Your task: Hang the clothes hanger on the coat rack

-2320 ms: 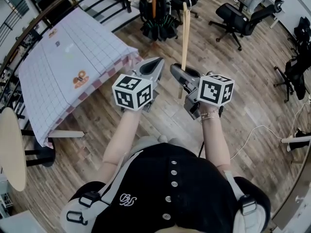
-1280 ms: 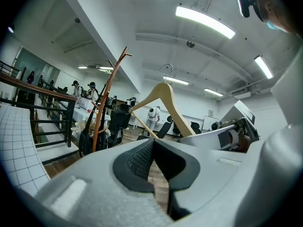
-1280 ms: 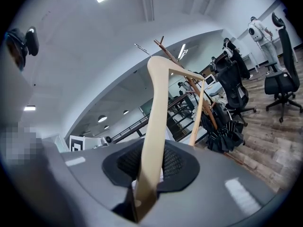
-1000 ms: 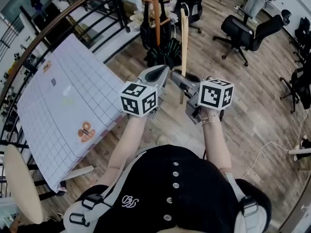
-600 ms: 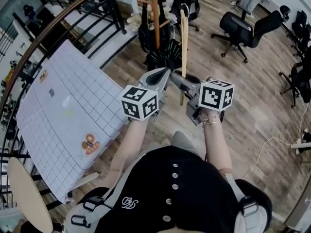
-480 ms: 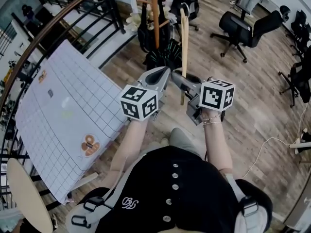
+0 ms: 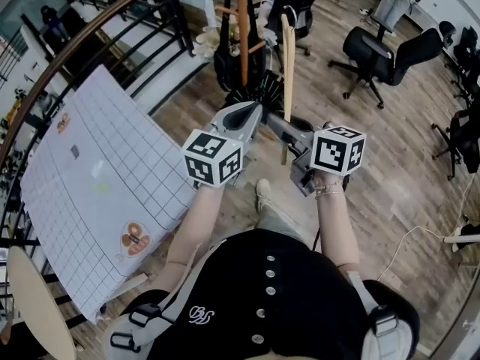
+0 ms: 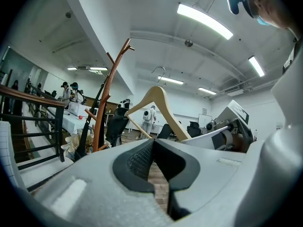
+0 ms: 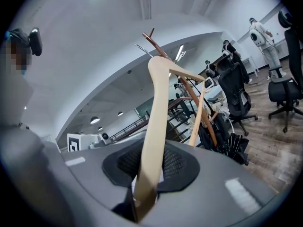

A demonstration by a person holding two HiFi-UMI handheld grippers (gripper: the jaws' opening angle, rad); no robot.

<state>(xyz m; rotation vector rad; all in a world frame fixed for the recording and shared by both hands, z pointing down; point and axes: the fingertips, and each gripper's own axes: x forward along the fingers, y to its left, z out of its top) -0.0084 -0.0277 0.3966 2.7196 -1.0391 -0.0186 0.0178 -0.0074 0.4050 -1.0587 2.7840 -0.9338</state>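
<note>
A pale wooden clothes hanger [image 7: 287, 58] stands upright, its metal hook at the top, with my right gripper [image 7: 279, 124] shut on its lower arm. In the right gripper view the hanger [image 9: 158, 108] rises from between the pads of the right gripper [image 9: 149, 164]. The brown wooden coat rack [image 7: 242, 21] stands just beyond and left of the hanger, apart from it; its pegs show as the coat rack [image 8: 111, 93] in the left gripper view. My left gripper [image 7: 247, 115] hovers beside the right one, shut and empty. The left gripper view shows the left gripper [image 8: 152, 148] below the hanger [image 8: 161, 100].
Black umbrellas [image 7: 259, 88] and bags crowd the rack's foot. A table with a checked cloth [image 7: 97, 178] lies to the left, below a dark railing [image 7: 90, 43]. Office chairs [image 7: 382, 51] stand at the right. A white cable [image 7: 412, 235] runs over the wooden floor.
The person has walked forward: the coat rack and umbrellas are nearer, the table has slid back to the left. Both grippers keep their pose, the hanger still held in the right one.
</note>
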